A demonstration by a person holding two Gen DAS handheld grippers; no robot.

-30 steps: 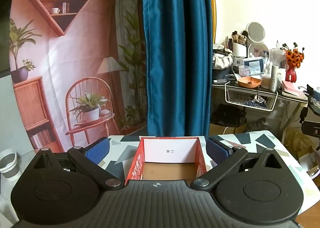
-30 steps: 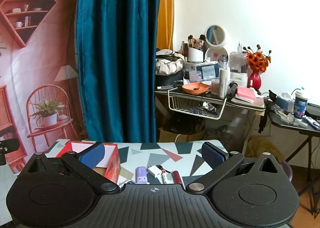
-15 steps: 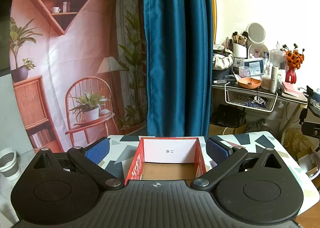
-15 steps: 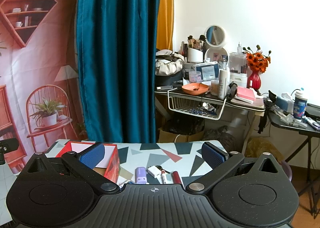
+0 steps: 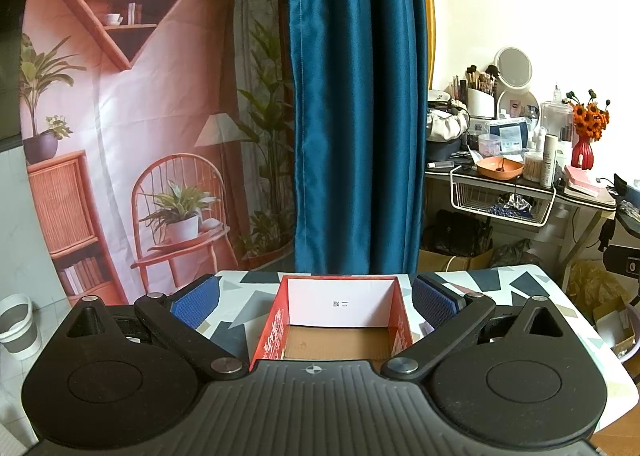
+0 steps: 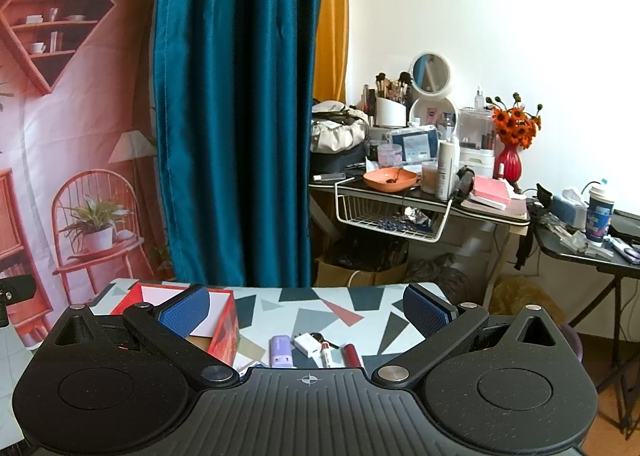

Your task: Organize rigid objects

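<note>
Between your spread fingers, nothing yet: the right hand-held gripper [image 6: 308, 308] is released, hovering level over small items near the counter's [image 6: 360, 302] front edge: purple case [image 6: 282, 350], white block [image 6: 307, 344], red tube [image 6: 351, 354]. You're at the start, I'd say; dip and pick one. The left hand-held gripper [image 5: 316, 298], released too, frames the red box [image 5: 402, 330], seemingly empty.

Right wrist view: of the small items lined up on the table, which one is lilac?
The lilac item, leftmost of the row and closest to the red box. The white block and two red-and-white tubes lie to its right.
</note>
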